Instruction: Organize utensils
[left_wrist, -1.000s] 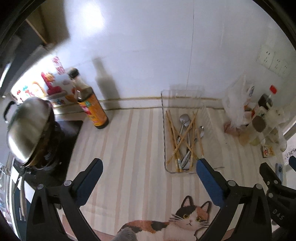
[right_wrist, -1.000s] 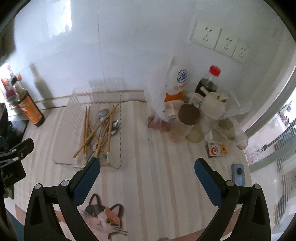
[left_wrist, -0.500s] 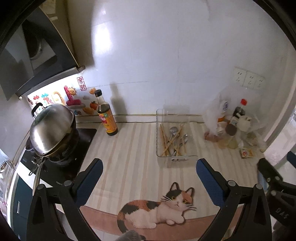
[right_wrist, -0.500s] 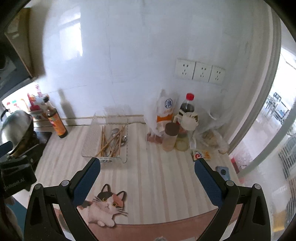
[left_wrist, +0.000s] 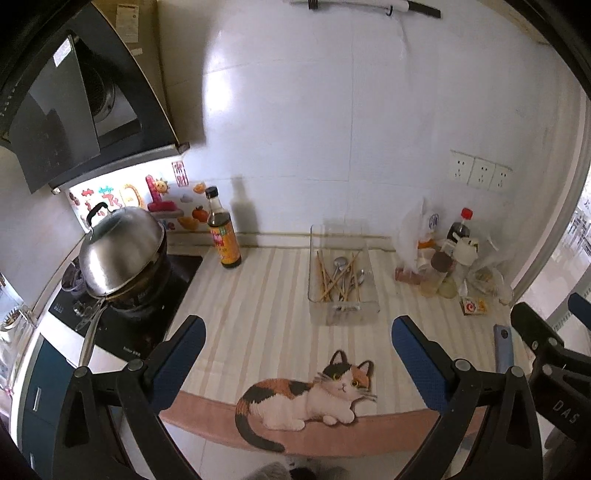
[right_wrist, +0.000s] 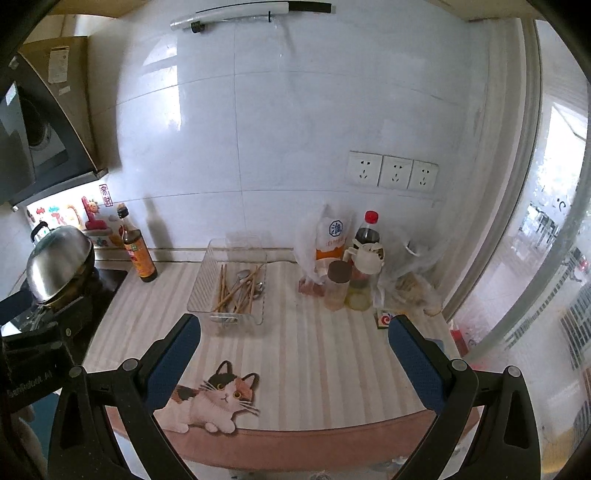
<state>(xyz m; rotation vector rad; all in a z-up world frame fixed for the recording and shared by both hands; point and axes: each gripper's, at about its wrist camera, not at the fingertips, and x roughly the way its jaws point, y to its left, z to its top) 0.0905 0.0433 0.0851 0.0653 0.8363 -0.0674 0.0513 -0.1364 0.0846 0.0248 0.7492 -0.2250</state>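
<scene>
A clear plastic tray (left_wrist: 365, 312) (right_wrist: 207, 275) stands on the striped counter near the wall. It holds wooden chopsticks (left_wrist: 327, 275) (right_wrist: 225, 288) and metal spoons (left_wrist: 340, 264) (right_wrist: 243, 275), mixed and crossing. My left gripper (left_wrist: 295, 343) is open and empty, held back from the counter's front edge, well short of the tray. My right gripper (right_wrist: 291, 339) is open and empty too, likewise far from the tray. The right gripper's body shows at the right edge of the left wrist view (left_wrist: 546, 350).
A soy sauce bottle (left_wrist: 222, 230) (right_wrist: 138, 254) stands left of the tray. A wok with a steel lid (left_wrist: 120, 254) sits on the stove at left. Bottles, jars and bags (right_wrist: 354, 266) crowd the right. A phone (left_wrist: 503, 349) lies near the front right. A cat picture (left_wrist: 314, 395) marks the mat.
Both grippers have pulled back and up from the counter, so the tray looks smaller and farther. Both stay open and empty.
</scene>
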